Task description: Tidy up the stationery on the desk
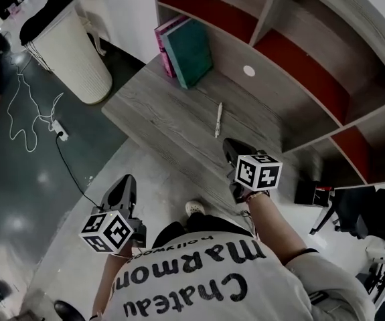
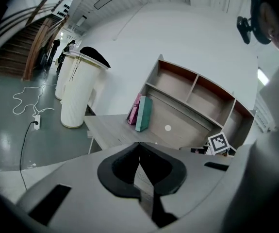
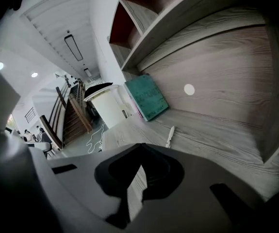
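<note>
1. As far as I can tell this is the approach step, with nothing picked up. The right claw [image 1: 228, 143] is pinched shut with nothing in it. The left claw [image 1: 127, 180] looks the same: tips together, empty.
2. The only loose stationery I can spot is a white pen [image 1: 218, 120]. It lies flat on the bench [image 1: 153, 105] around the middle of the head view, just above the right claw and not touching it. In the right gripper view it sits a bit right of centre, straight ahead of the tips.
3. A teal book [image 1: 189, 51] and a pink book [image 1: 166, 40] lean together at the upper middle of the frame, against the shelf unit [image 1: 292, 52], well apart from the pen.
4. The left claw hangs at the lower left, off the bench and over the floor, so I'd guess the right one takes this job.
5. Next move, I reckon: open the right claw, drop it low over the pen and close across the barrel. The pen is thin and lies flat on the wood, so the tips need to get almost down to the surface.
6. I can't see a pen pot anywhere, so the drop spot is anyone's guess. Maybe beside the books or up on a shelf.
</note>
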